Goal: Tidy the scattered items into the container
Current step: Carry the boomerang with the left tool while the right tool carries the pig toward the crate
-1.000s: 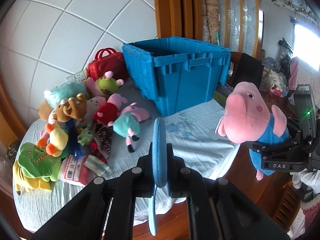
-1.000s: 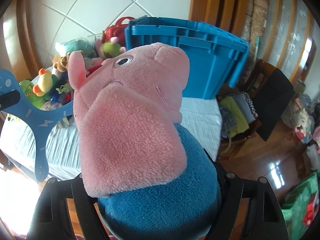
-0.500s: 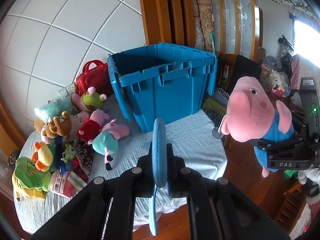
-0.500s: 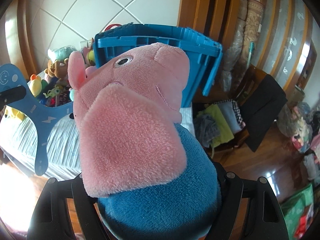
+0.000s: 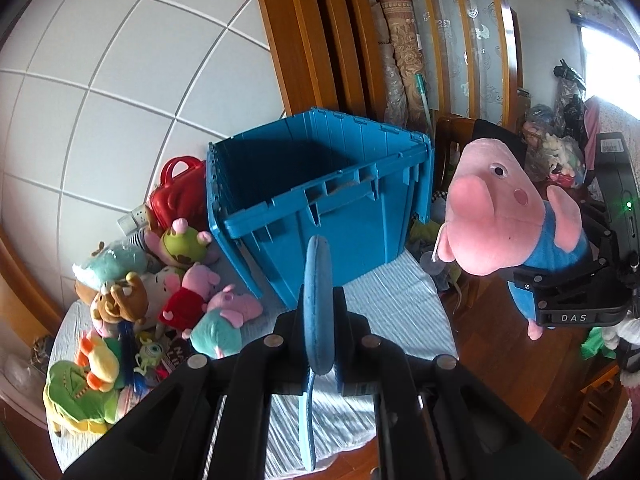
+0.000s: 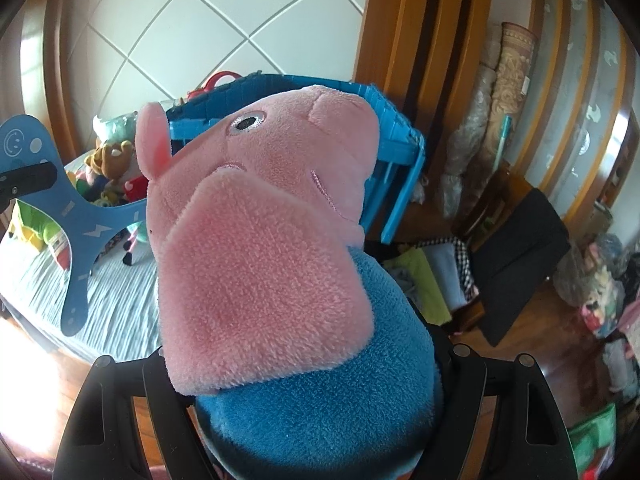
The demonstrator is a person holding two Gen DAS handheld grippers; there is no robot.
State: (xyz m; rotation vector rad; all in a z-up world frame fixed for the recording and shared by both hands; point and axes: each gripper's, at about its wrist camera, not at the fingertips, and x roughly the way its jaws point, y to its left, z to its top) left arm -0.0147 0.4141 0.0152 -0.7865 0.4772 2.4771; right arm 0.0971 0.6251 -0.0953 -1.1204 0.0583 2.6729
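Pig plush [image 5: 504,216] sits upright in right claw [image 6: 304,400], clamped round its blue body, snout aimed at bin [image 5: 320,200], off worktop [image 5: 384,300] edge. Left claw [image 5: 320,320] pinches boomerang [image 5: 316,320] edge-on, long axis vertical. Other plushies [image 5: 160,304] lie left of bin.

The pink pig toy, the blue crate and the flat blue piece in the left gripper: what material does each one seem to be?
Pink pig toy: soft plush fabric, fuzzy pile visible.
Blue crate: rigid moulded plastic, ribbed walls, slight sheen.
Flat blue piece: thin stiff sheet with printed white marks, matte; possibly foam or felt, hard to tell.
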